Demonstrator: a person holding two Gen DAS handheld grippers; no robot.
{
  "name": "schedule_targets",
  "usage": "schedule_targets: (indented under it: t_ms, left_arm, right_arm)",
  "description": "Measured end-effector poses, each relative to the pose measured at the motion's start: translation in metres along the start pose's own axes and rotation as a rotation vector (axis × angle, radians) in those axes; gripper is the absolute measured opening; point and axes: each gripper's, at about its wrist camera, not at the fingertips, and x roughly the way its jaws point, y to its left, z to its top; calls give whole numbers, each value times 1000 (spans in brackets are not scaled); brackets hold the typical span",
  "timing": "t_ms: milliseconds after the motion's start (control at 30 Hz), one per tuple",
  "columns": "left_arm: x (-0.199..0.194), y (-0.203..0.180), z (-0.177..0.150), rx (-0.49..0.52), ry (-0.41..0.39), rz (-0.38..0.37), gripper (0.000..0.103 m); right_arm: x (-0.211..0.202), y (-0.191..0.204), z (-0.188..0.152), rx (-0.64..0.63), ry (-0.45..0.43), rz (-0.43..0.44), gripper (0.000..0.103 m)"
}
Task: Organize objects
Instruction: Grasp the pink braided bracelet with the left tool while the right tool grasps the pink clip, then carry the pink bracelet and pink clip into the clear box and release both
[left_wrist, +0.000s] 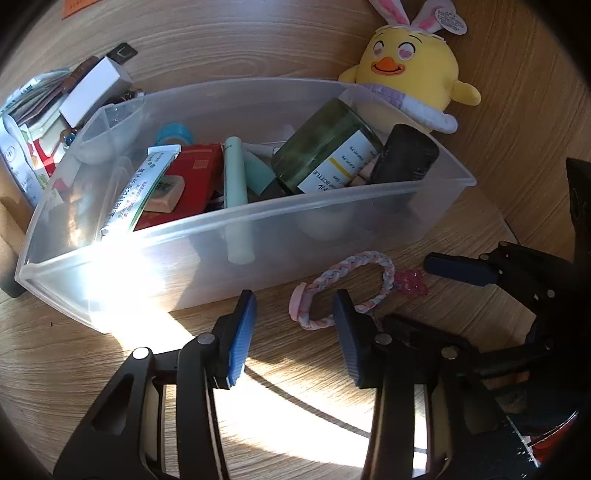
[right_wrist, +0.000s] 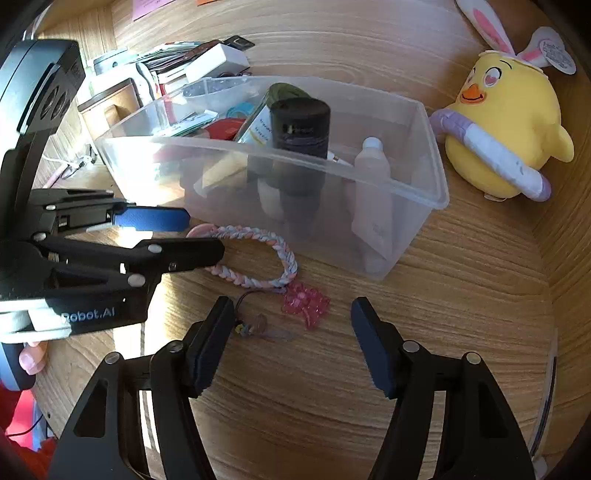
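A pink-and-white braided loop (left_wrist: 384, 269) (right_wrist: 258, 236) lies on the wooden table in front of the clear plastic bin (left_wrist: 258, 236) (right_wrist: 406, 177), with a pink bow (left_wrist: 412, 282) (right_wrist: 306, 302) at one end. My left gripper (left_wrist: 295, 328) (right_wrist: 205, 236) stands open, low over the table. The loop's far end lies between its fingers, and the pads do not squeeze it. My right gripper (right_wrist: 291, 332) is open above the bow and a small charm on a dark elastic (right_wrist: 255, 325). From the left wrist view, the right gripper's blue pad (left_wrist: 458, 271) shows beside the bow.
The bin holds a green jar (left_wrist: 325, 147), a black cylinder (right_wrist: 301, 125), a red box (left_wrist: 192, 181), tubes and tape. A yellow plush chick (left_wrist: 413, 70) (right_wrist: 506, 122) sits behind the bin. Boxes and papers (left_wrist: 74, 96) (right_wrist: 207, 59) are piled at its other end.
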Motion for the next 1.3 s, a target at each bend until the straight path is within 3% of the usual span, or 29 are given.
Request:
schedule_targets:
  t_ms: [200, 333, 600, 933, 1300]
  left_arm:
    - [0, -4, -1, 10, -5, -23, 21]
    - [-1, -4, -3, 15, -6, -21, 13]
    - [-15, 6, -11, -30, -31, -28, 11]
    - [-57, 13, -22, -67, -127, -18, 11]
    - [-104, 24, -10, -97, -253, -10, 11]
  right_arm:
    - [0, 6, 4, -20, -7, 18, 24]
    - [-2, 6, 2, -15, -15, 1, 24]
    - [-17, 2, -4, 39, -52, 9, 24]
    - [-52, 0, -1, 89, -147, 31, 24]
    - [-90, 5, 19, 71, -271, 1, 24]
